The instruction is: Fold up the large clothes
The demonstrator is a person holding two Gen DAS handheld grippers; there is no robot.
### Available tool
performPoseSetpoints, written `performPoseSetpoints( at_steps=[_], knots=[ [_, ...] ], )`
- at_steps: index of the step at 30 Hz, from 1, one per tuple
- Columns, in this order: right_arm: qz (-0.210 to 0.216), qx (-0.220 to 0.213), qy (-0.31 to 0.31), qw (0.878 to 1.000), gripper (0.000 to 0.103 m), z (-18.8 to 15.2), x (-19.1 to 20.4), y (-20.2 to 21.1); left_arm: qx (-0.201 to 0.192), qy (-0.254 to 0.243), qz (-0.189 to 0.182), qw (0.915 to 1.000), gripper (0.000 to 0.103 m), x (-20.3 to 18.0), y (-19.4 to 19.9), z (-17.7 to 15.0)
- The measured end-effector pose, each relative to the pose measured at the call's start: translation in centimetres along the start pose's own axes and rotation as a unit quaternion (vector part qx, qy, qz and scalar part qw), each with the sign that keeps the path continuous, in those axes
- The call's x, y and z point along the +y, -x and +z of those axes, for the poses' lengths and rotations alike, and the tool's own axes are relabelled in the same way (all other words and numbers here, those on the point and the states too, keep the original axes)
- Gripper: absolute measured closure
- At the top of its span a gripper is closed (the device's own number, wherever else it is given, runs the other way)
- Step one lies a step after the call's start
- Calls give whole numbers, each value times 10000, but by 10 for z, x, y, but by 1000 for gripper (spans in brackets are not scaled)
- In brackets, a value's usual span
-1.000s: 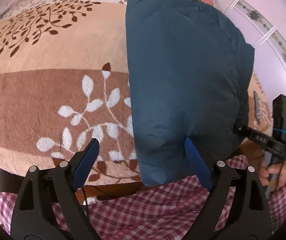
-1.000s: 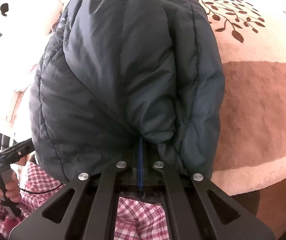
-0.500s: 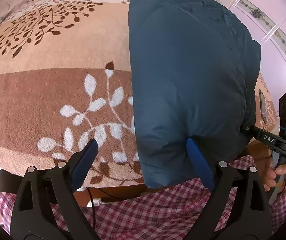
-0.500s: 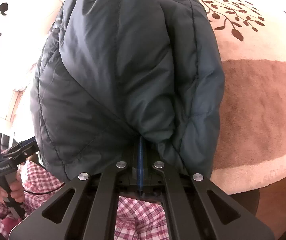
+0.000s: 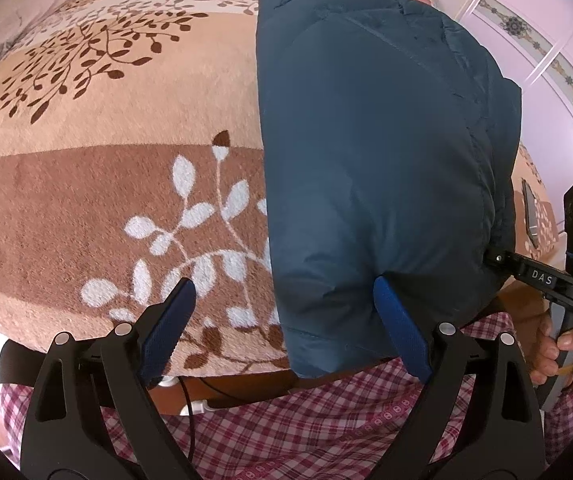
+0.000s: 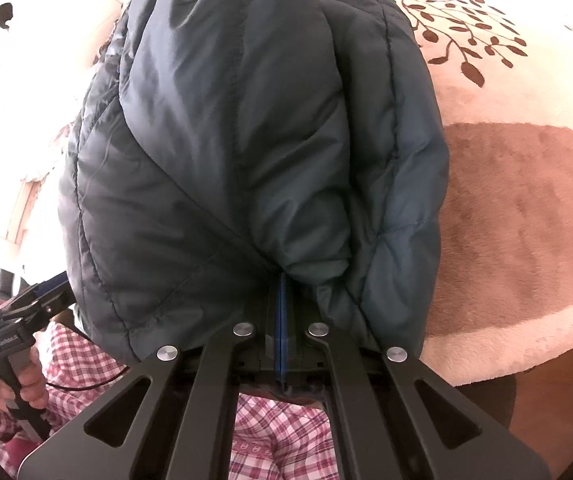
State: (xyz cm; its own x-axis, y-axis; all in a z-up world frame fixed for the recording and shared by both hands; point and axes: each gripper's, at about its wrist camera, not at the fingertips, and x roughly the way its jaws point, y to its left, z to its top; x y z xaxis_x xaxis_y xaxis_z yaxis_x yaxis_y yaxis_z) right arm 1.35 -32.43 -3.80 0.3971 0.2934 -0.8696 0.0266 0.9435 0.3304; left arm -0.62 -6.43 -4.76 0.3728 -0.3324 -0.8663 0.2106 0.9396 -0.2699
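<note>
Left wrist view
Left gripper (image 5: 282, 304): jaws wide apart, both blue pads bare; nothing is pinched between them.
Right-hand pad of that gripper (image 5: 400, 338): touches the near lower hem of the jacket without clamping it.
Jacket (image 5: 374, 168): dark blue padded garment, folded into a long bundle that lies on the blanket and reaches from the near edge toward the far side of the bed.
Blanket (image 5: 98, 200): plush, tan and brown bands with leaf and branch print, spread under the jacket.
Right gripper, seen from the side (image 5: 498, 258): its tip is buried in the jacket's right edge; a hand (image 5: 562, 348) grips its handle.
Checked trousers (image 5: 286, 420): pink and white plaid, at the bottom below the bed edge.

Right wrist view
Right gripper (image 6: 282, 292): its 2 blue pads are pressed flat together, with the jacket's quilted fabric bunched right at their tips; a fold of the jacket is pinched there.
Jacket (image 6: 246, 140): fills most of the view, puffy and creased, draped over the front of the tool.
Blanket (image 6: 526, 208): shows to the right of the jacket.
Left gripper (image 6: 46, 292): at the left edge beside the jacket, held by a hand (image 6: 18, 384); from here I cannot tell its opening.
</note>
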Motion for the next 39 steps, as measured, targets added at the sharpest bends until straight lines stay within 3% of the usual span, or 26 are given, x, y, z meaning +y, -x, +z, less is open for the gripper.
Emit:
performPoseSetpoints(
  at_steps=[16, 27, 36, 39],
  knots=[
    [60, -11, -73, 10000, 103, -1, -1, 0, -9, 41, -53, 10000, 12, 0, 2, 1],
    [127, -29, -132, 9998, 103, -2, -4, 1, -335, 711, -806, 9936, 12, 24, 15, 10],
    [191, -19, -175, 9997, 103, -1, -5, 1, 19, 900, -1430, 9856, 8, 19, -7, 25],
    [223, -15, -214, 9995, 103, -1, -6, 1, 62, 823, -1467, 9857, 6, 12, -14, 28]
  ],
)
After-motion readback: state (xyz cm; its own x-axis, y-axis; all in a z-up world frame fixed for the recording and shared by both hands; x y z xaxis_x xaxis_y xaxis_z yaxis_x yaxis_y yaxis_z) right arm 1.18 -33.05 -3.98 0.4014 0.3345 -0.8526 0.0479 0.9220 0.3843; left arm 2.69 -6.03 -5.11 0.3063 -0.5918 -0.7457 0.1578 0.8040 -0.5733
